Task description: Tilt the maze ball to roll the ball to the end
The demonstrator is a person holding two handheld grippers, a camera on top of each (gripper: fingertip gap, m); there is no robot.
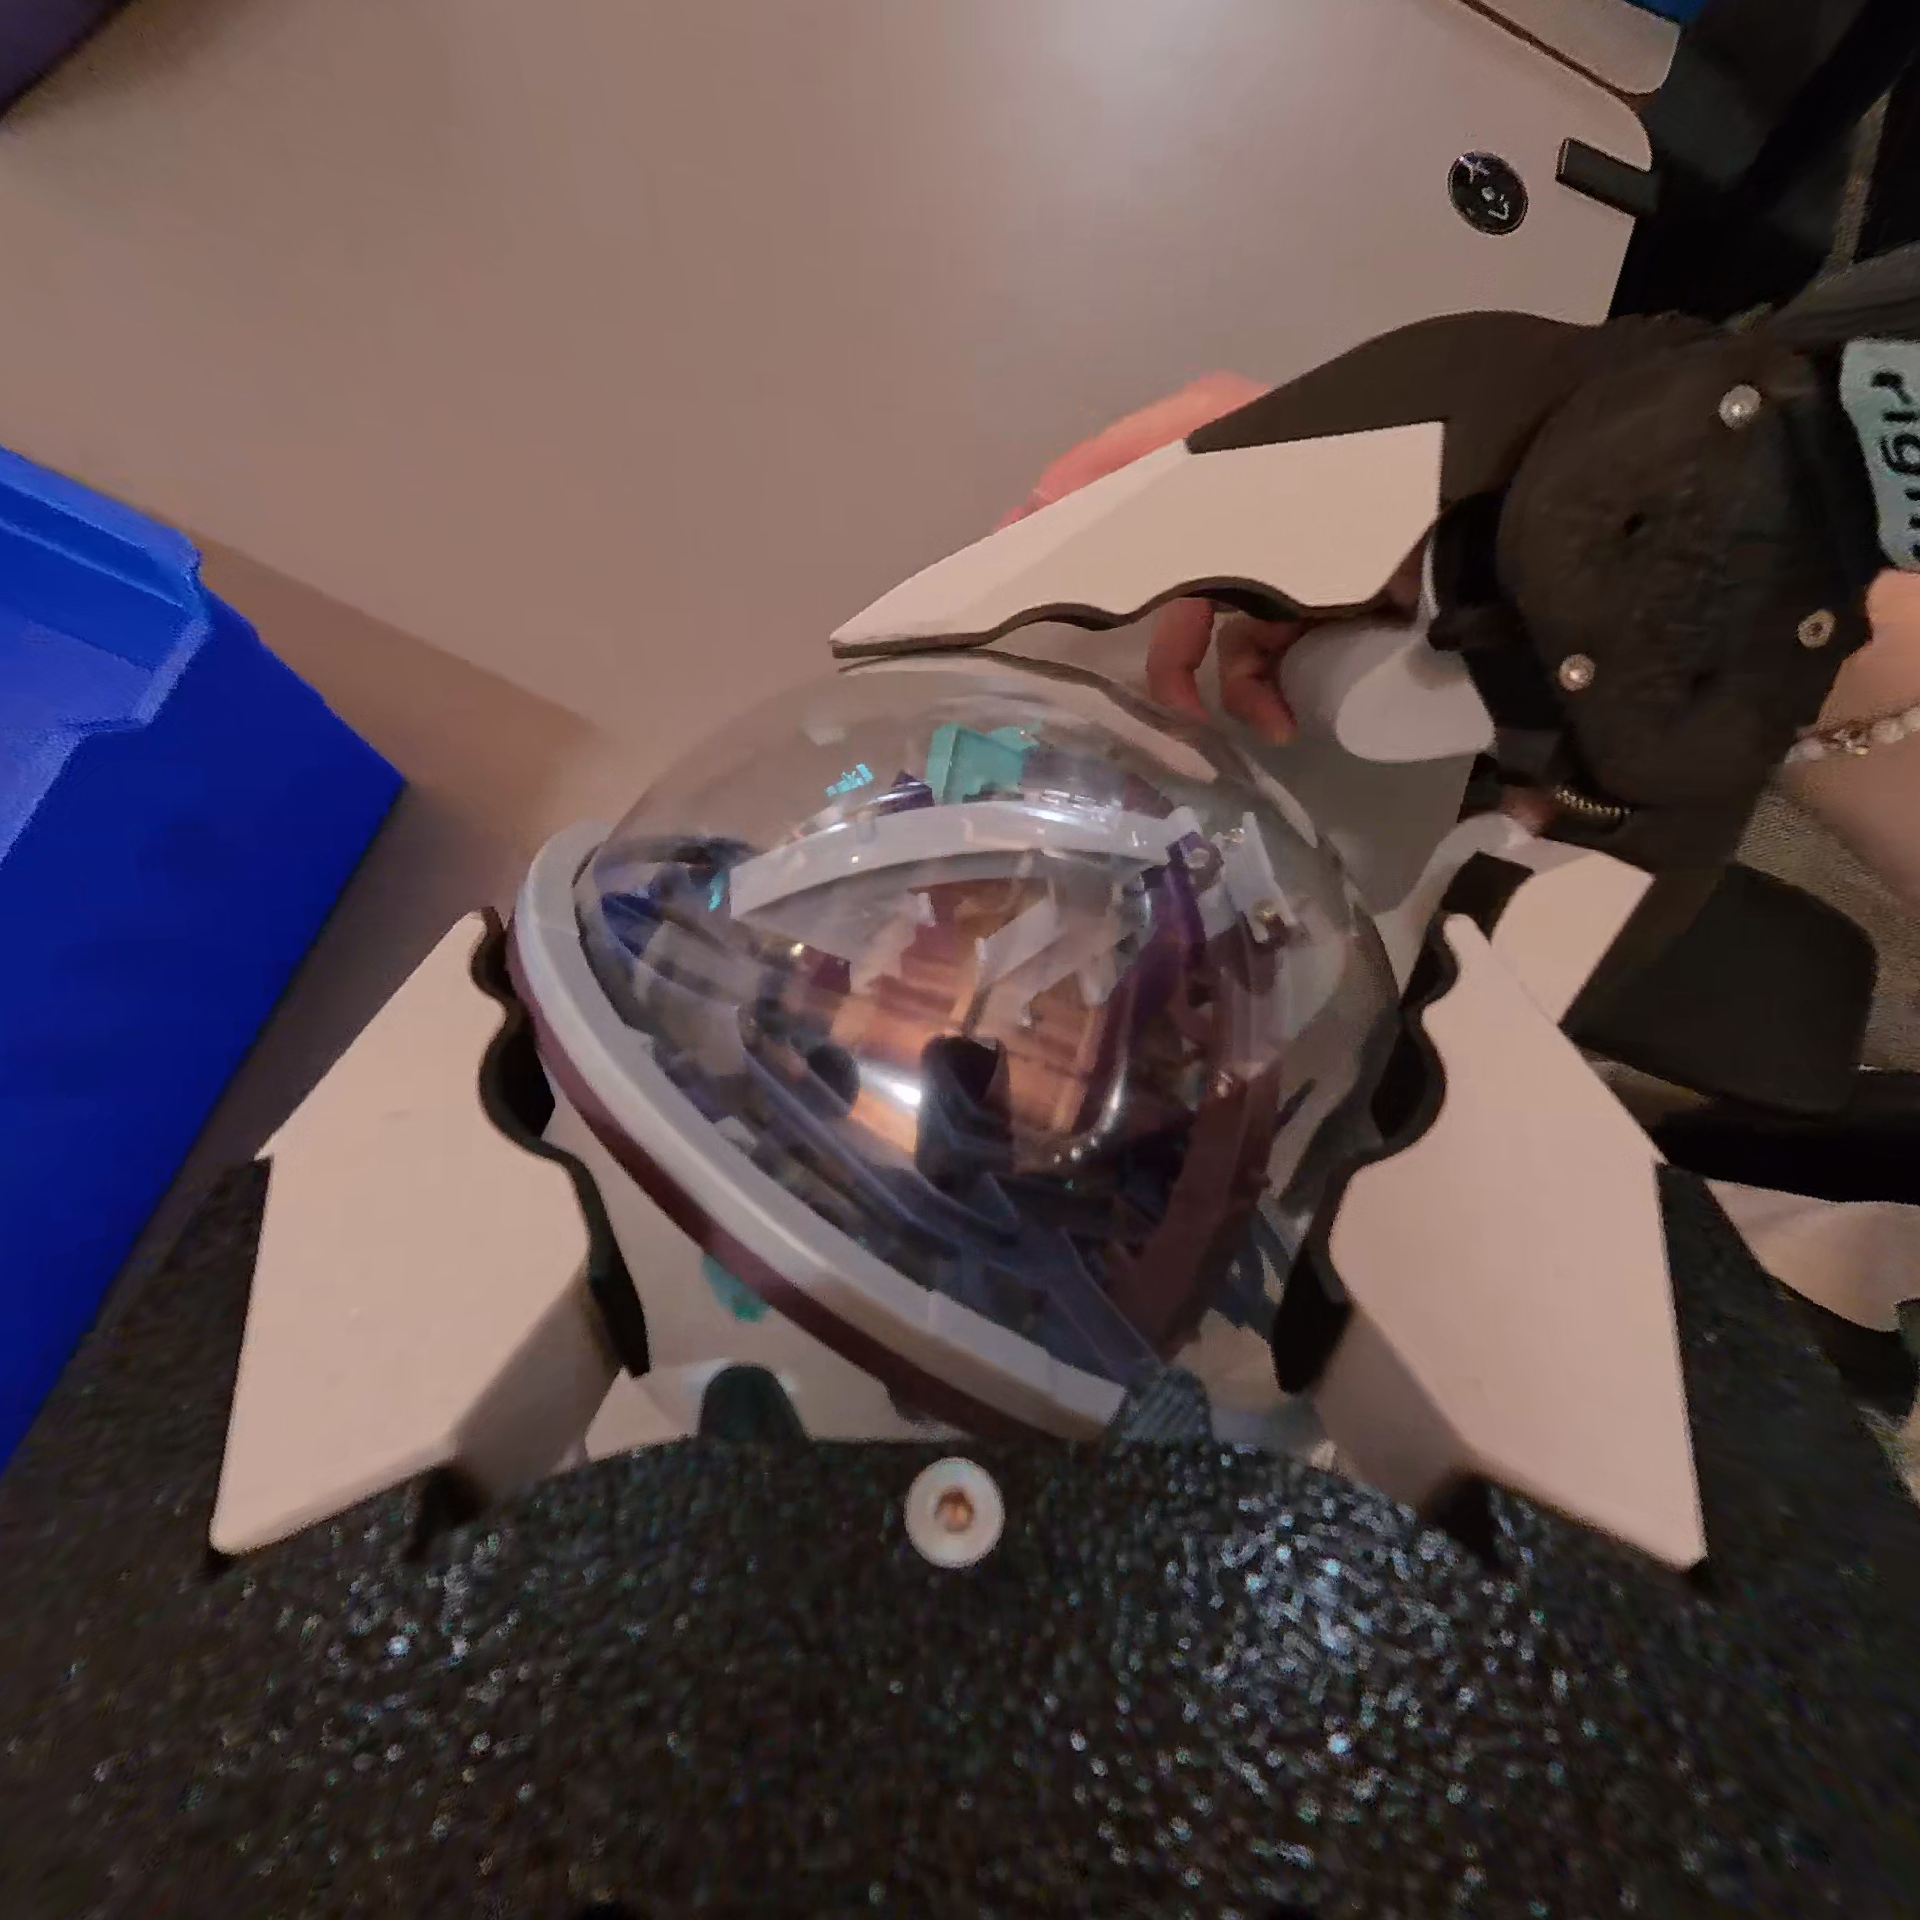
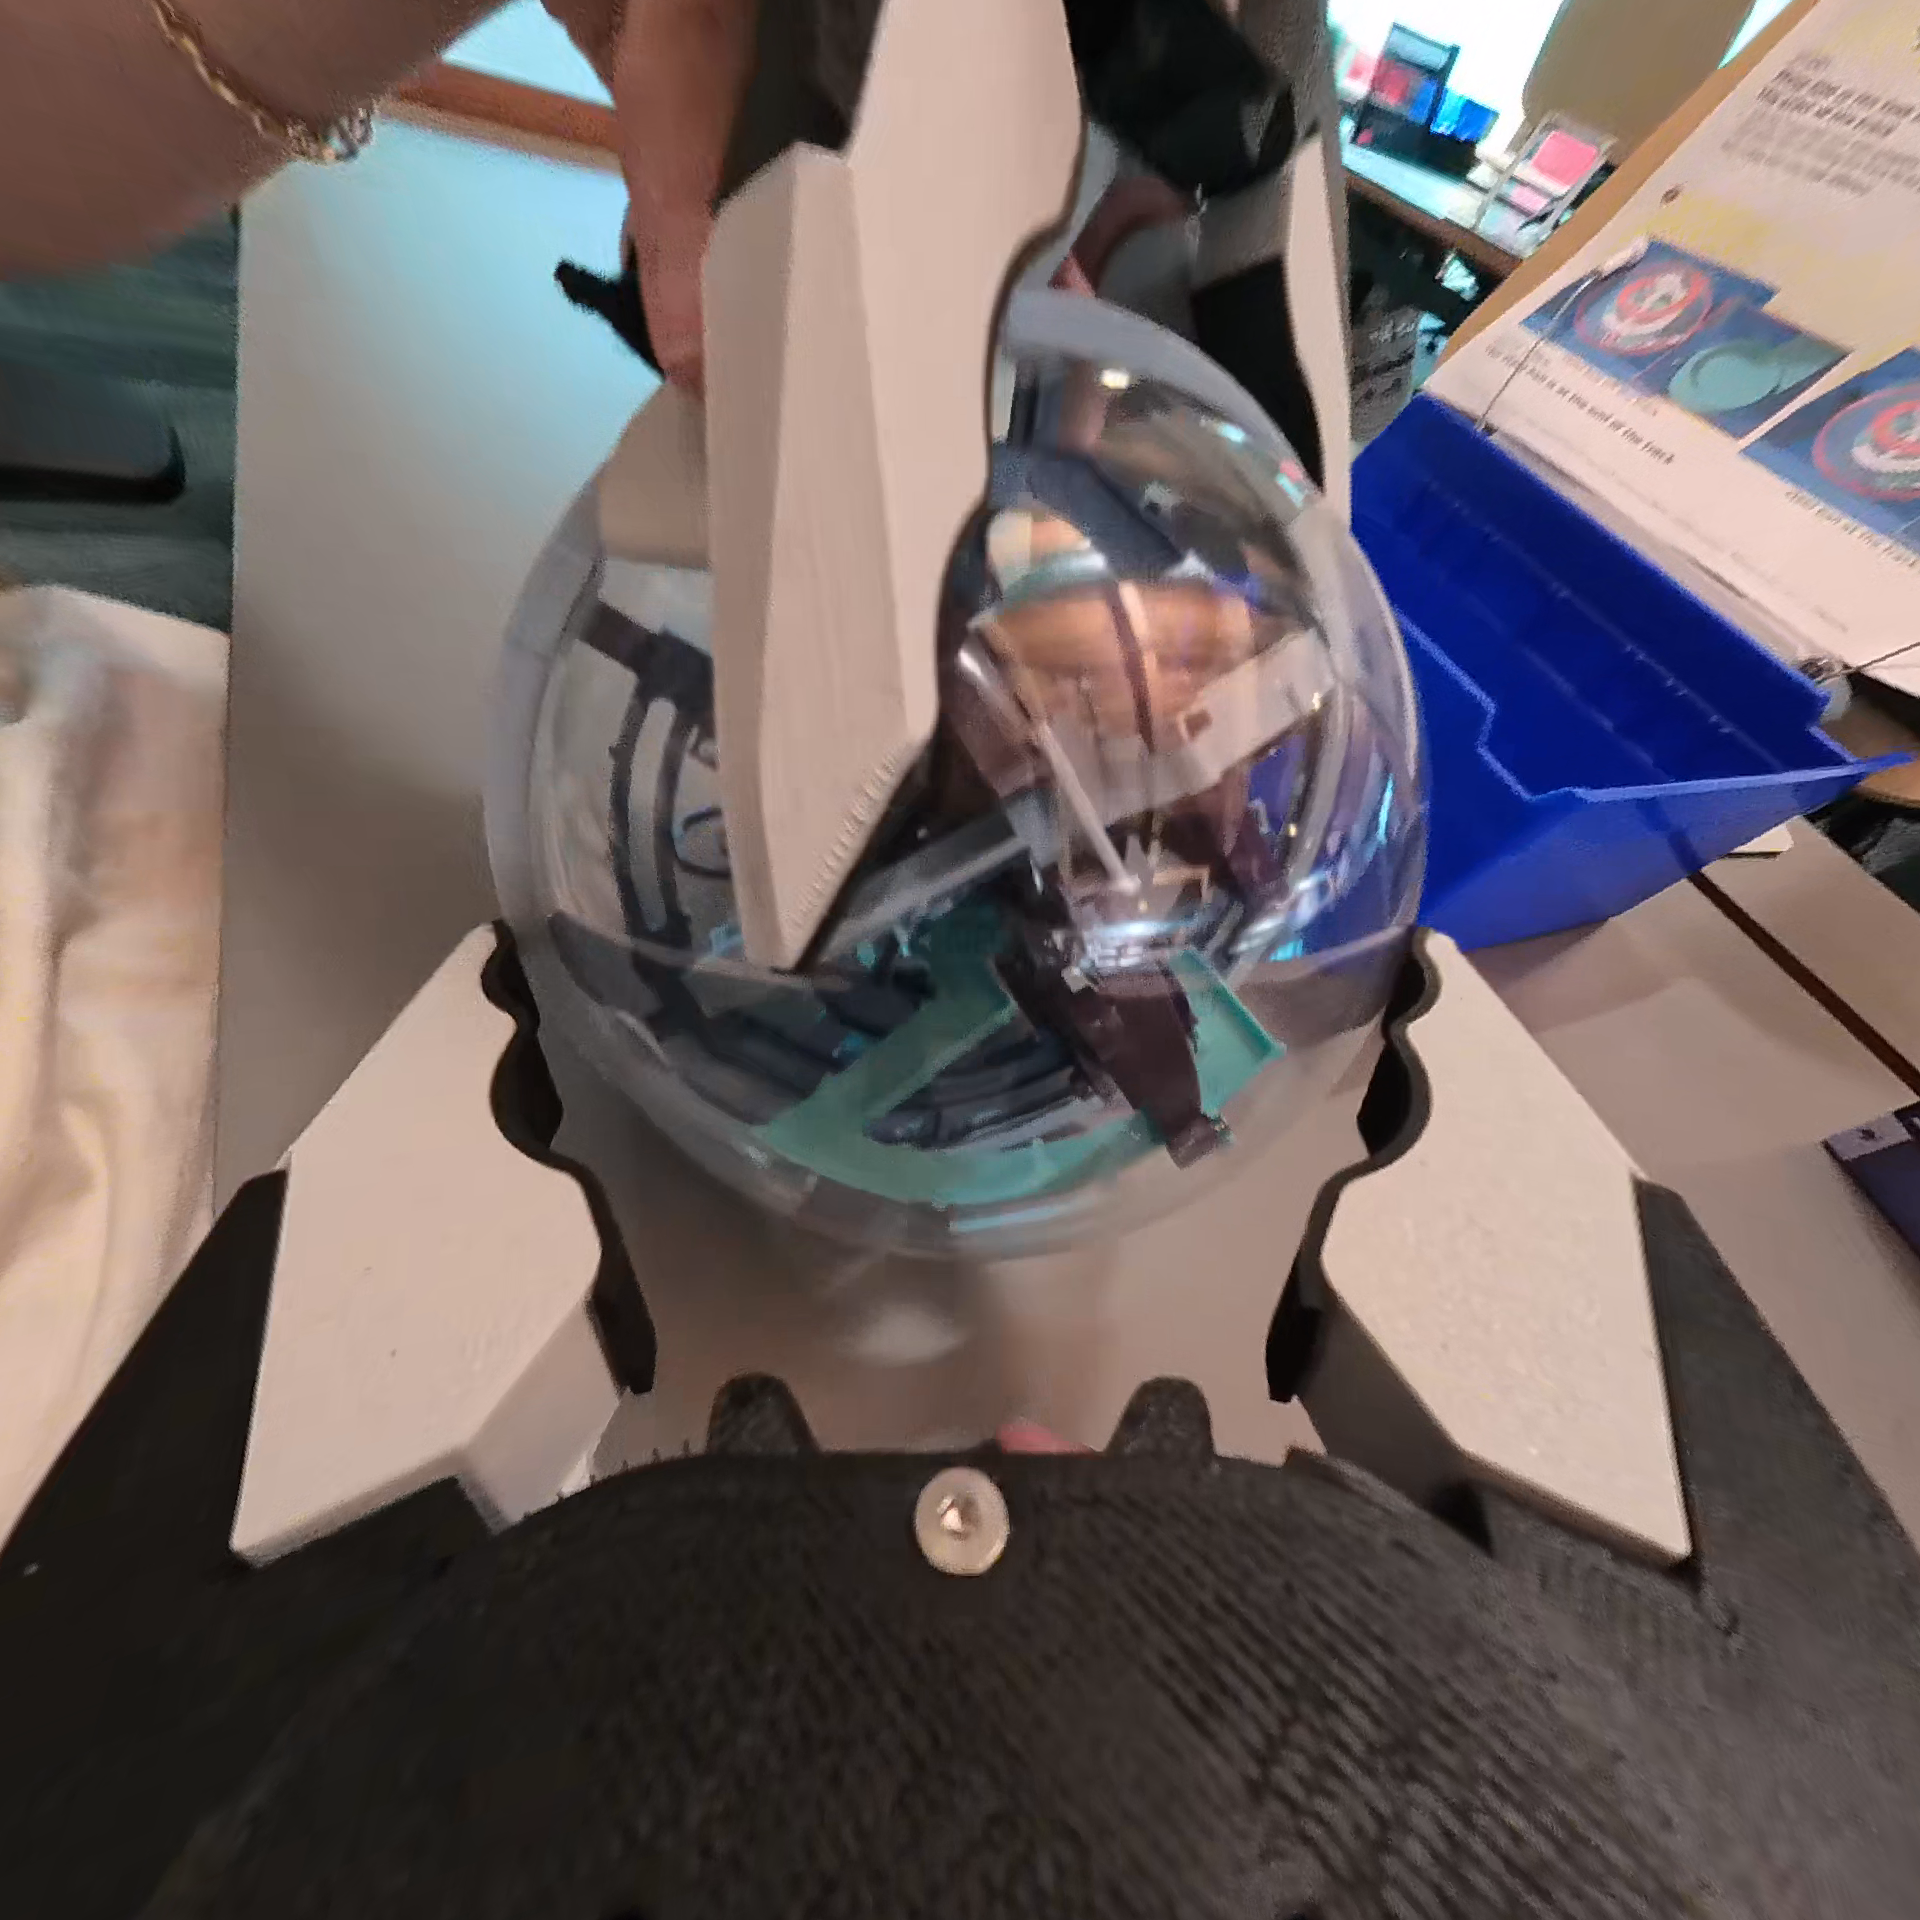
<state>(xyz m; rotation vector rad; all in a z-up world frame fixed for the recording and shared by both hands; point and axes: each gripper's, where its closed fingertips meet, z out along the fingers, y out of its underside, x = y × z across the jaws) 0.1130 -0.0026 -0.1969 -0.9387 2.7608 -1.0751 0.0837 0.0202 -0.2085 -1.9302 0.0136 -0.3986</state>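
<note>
The maze ball (image 1: pixel 935 1018) is a clear sphere with grey, purple, blue and teal tracks inside and a grey-maroon ring round its middle. My left gripper (image 1: pixel 961 935) is shut on it, one white finger at each side. A white finger (image 1: pixel 1195 540) of my right gripper lies across the ball's top from the upper right. In the right wrist view my right gripper (image 2: pixel 956 945) is shut on the maze ball (image 2: pixel 1091 727) from both sides, and the left gripper's white fingers (image 2: pixel 831 520) reach over it from above. I cannot make out the small ball inside.
A blue plastic bin (image 1: pixel 156 779) stands on the pale table (image 1: pixel 623 312) left of the ball; it also shows in the right wrist view (image 2: pixel 1558 727). A printed instruction sheet (image 2: pixel 1714 312) leans behind it. White cloth (image 2: pixel 83 935) lies at the left. A person's hand (image 2: pixel 156 125) holds the left gripper.
</note>
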